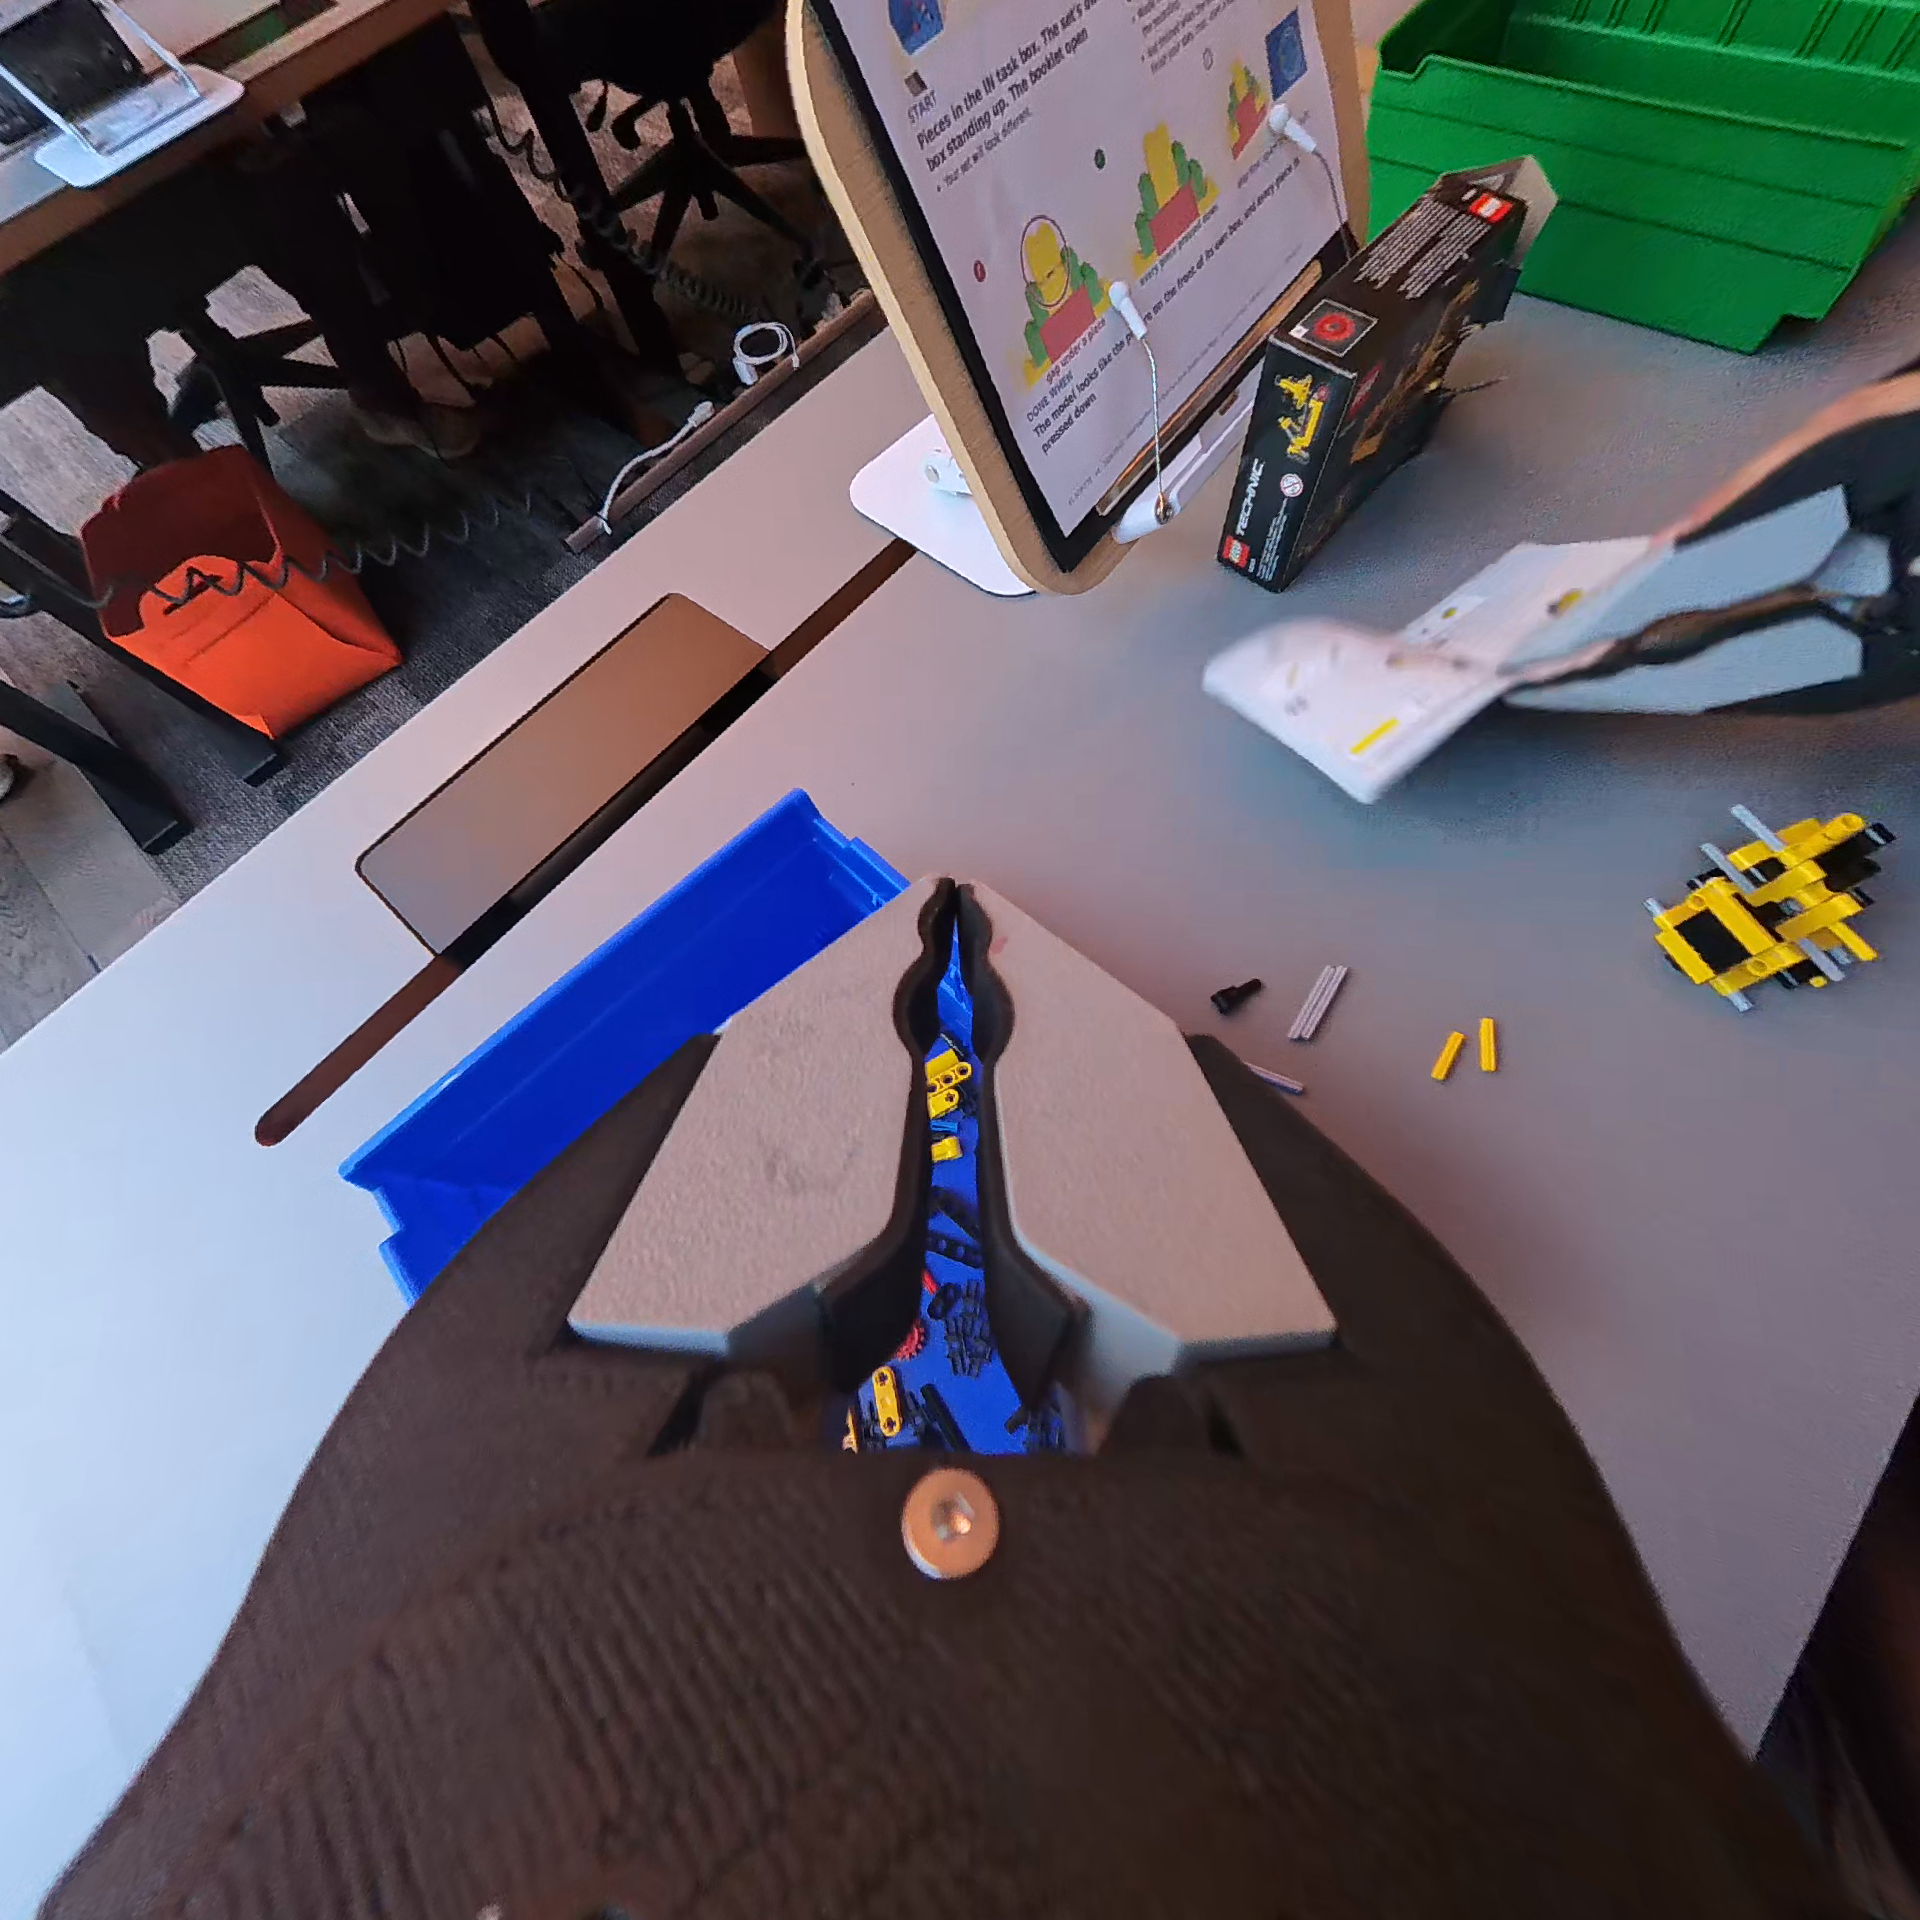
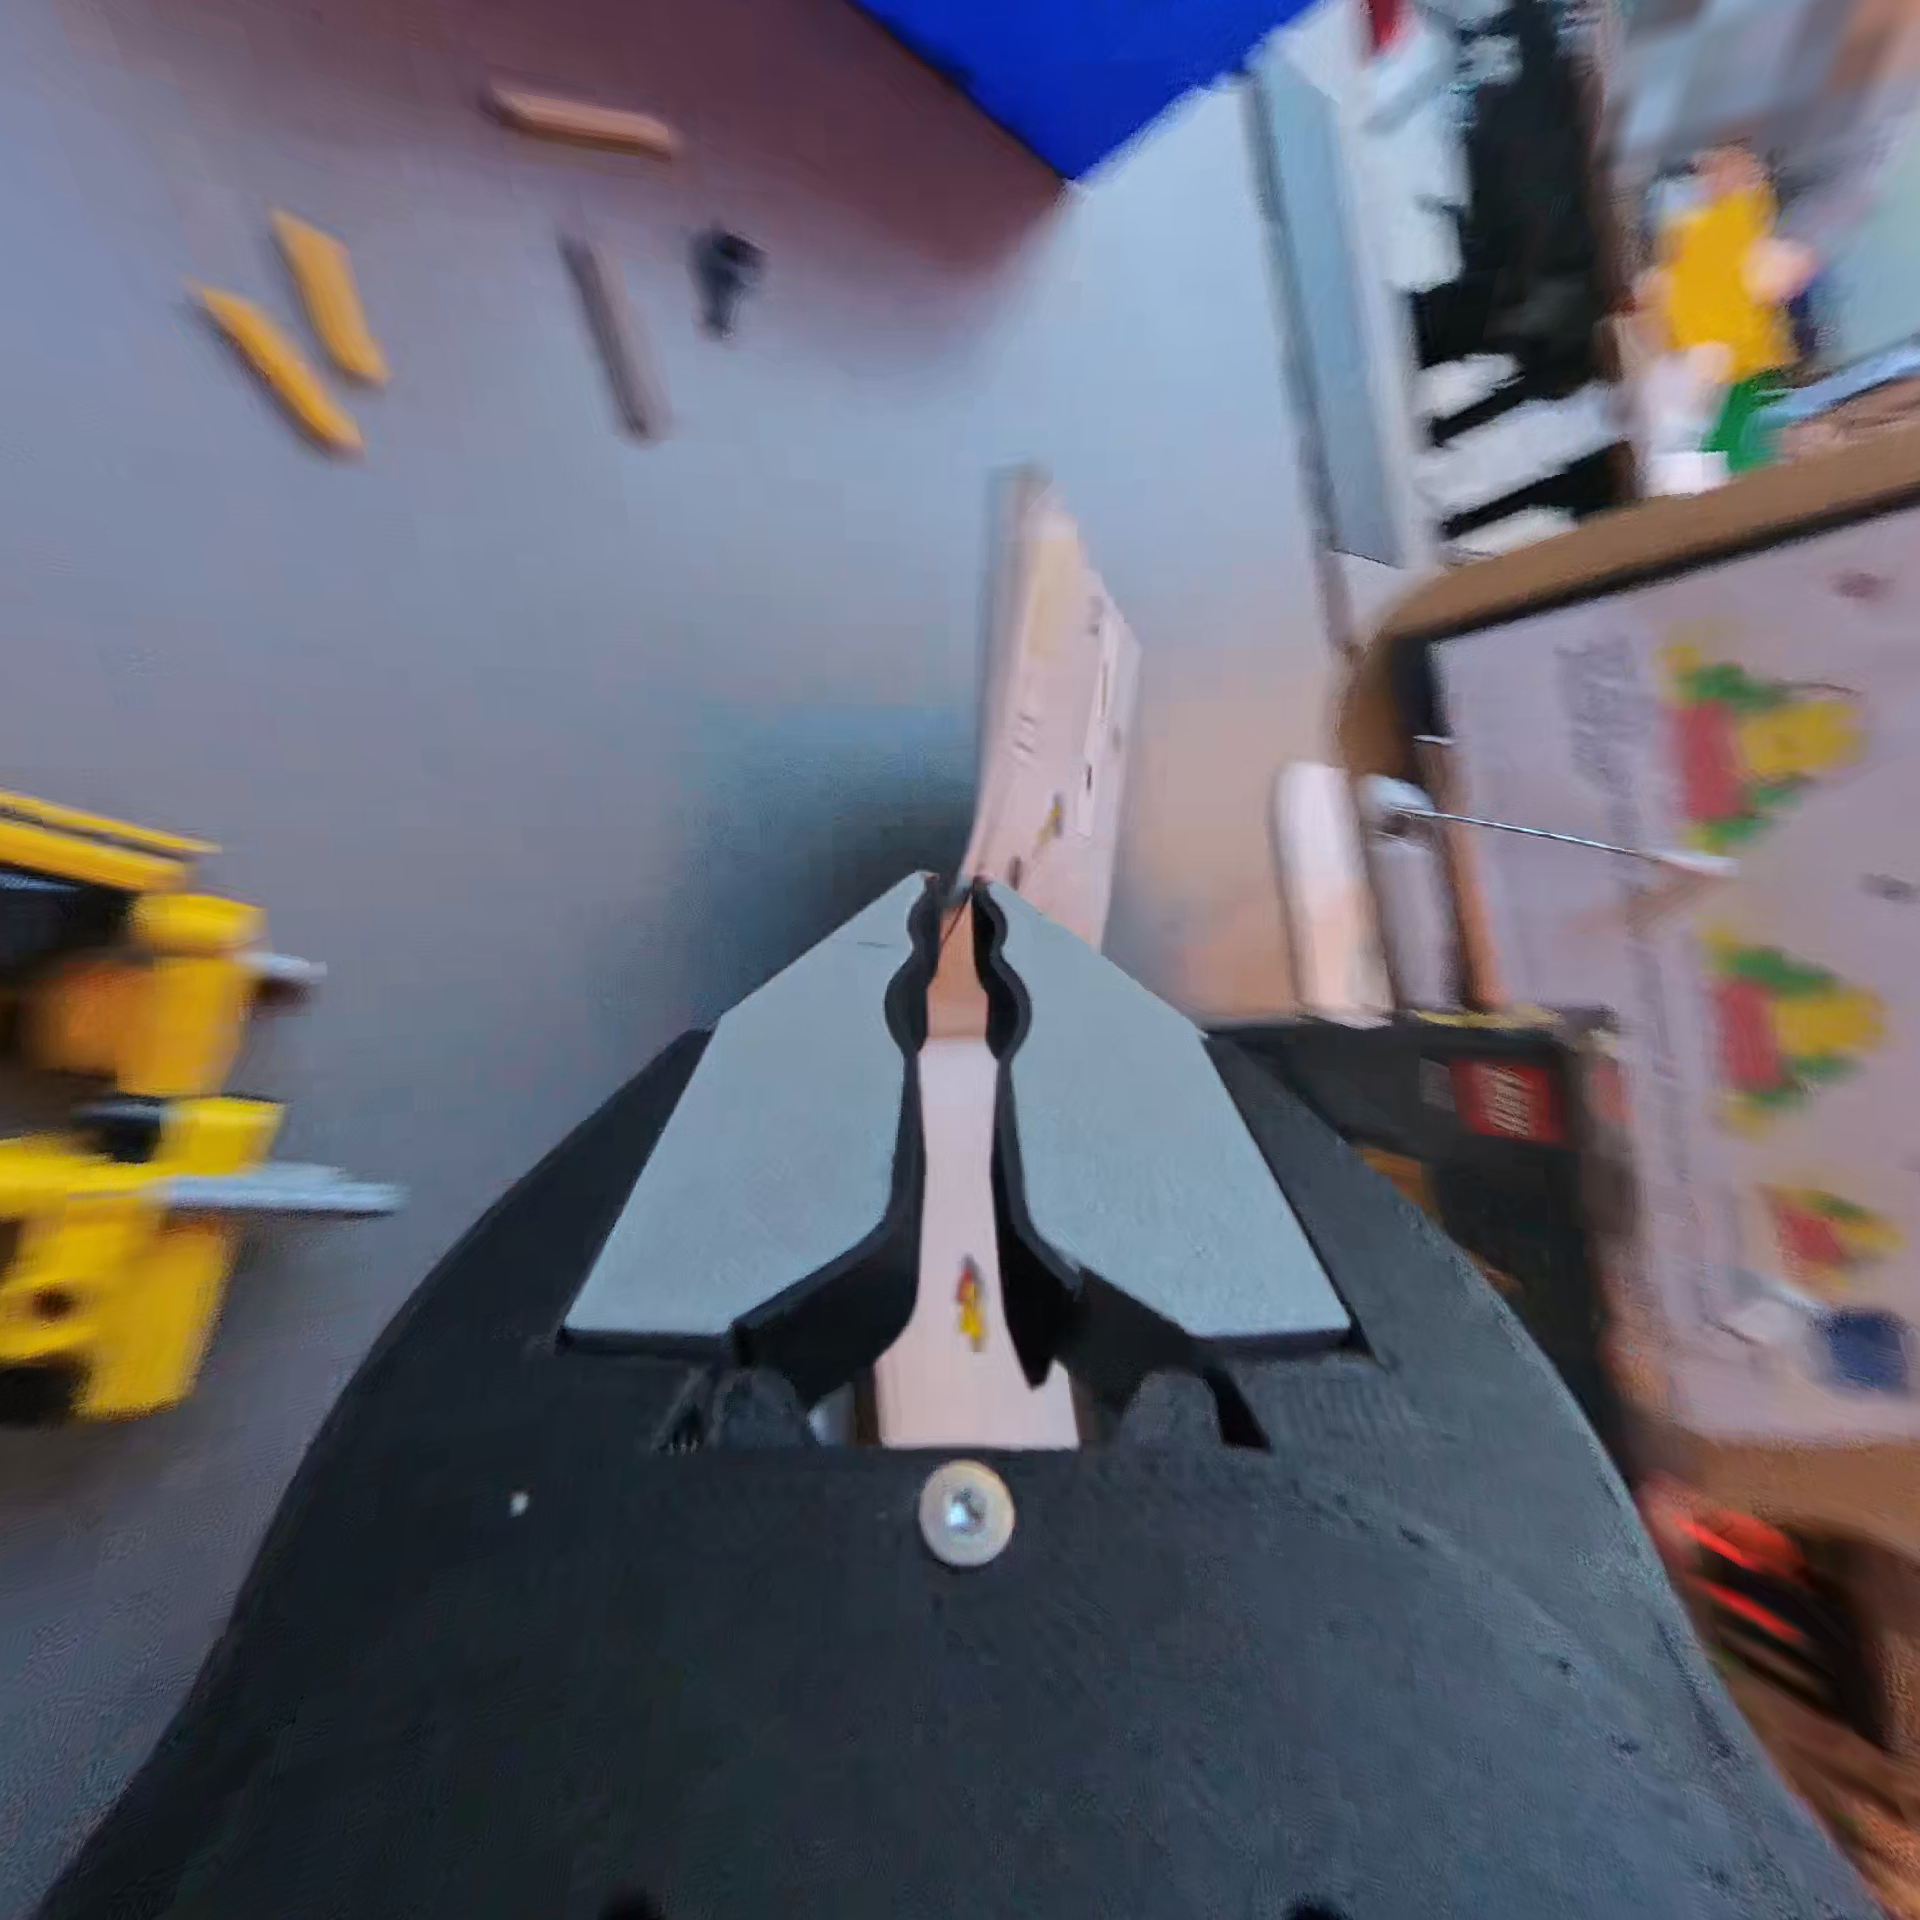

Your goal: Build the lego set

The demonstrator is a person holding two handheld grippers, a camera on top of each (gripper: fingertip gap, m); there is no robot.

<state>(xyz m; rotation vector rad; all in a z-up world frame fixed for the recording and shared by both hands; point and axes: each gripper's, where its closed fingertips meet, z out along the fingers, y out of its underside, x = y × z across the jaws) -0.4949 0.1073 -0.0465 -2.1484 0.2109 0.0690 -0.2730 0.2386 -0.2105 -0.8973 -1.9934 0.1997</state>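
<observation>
My left gripper [image 1: 956, 891] is shut and empty, held above the blue bin [image 1: 644, 1029] of loose yellow and black lego pieces [image 1: 945, 1101]. My right gripper [image 2: 951, 888] is shut on the white instruction booklet [image 2: 1049, 727] and holds it above the grey table; it also shows in the left wrist view [image 1: 1538, 644] with the booklet [image 1: 1340, 696] hanging from it. The partly built yellow and black model [image 1: 1766, 914] lies on the table at the right, and at the left edge of the right wrist view [image 2: 114, 1122]. Loose yellow pins [image 1: 1465, 1049], grey axles [image 1: 1317, 1001] and a black pin [image 1: 1236, 995] lie between the bin and the model.
A wood-framed instruction board [image 1: 1101, 260] stands on a white base at the back, with the black lego box [image 1: 1371, 374] beside it and a green bin [image 1: 1662, 156] behind. The table's left edge [image 1: 312, 904] drops to a floor with an orange bag [image 1: 229, 592]. One gripper's finger ends stand about 30 centimeters off the other's. The black pin [image 1: 1236, 995] is closer to my right gripper, around 15 centimeters from its tips; the left tips are 25 centimeters off. Look for it in the right wrist view [image 2: 734, 287] too.
</observation>
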